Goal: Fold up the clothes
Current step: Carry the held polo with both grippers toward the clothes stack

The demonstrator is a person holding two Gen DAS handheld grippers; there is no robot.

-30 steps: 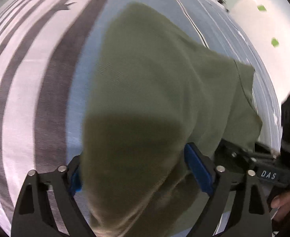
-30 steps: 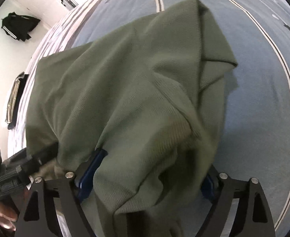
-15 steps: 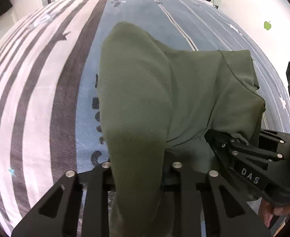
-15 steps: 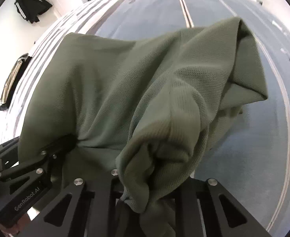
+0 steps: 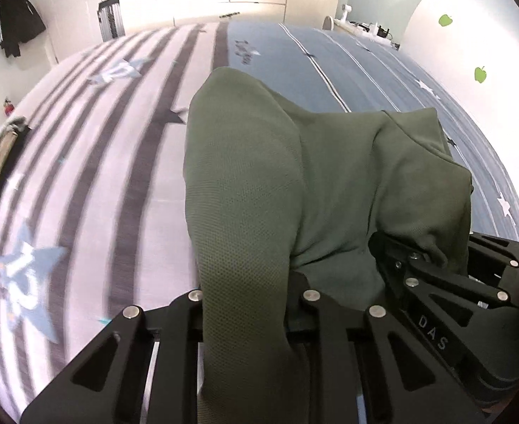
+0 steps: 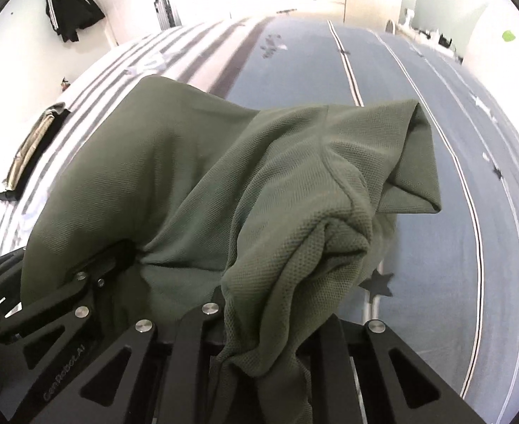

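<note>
An olive green mesh-knit shirt (image 5: 295, 176) hangs bunched between both grippers, lifted off the bed. My left gripper (image 5: 247, 304) is shut on one gathered edge of it, and cloth spills over and between the fingers. The right gripper (image 5: 401, 258) shows at the lower right of the left wrist view, also clamped on the cloth. In the right wrist view the shirt (image 6: 188, 183) drapes from my right gripper (image 6: 270, 321), shut on a thick fold. There the left gripper (image 6: 93, 275) bites the cloth at the lower left. A sleeve or corner sticks out at the upper right.
Below lies a bed cover (image 5: 100, 176) with grey and white stripes on the left and blue with stars on the right (image 6: 436, 282). A pile of folded clothes (image 6: 33, 148) sits at the bed's left edge. A black jacket (image 6: 70, 12) hangs on the far wall.
Both grippers went from wide open around the shirt to shut on it. They have since risen, lifting the cloth, so more of the bed and room shows.
</note>
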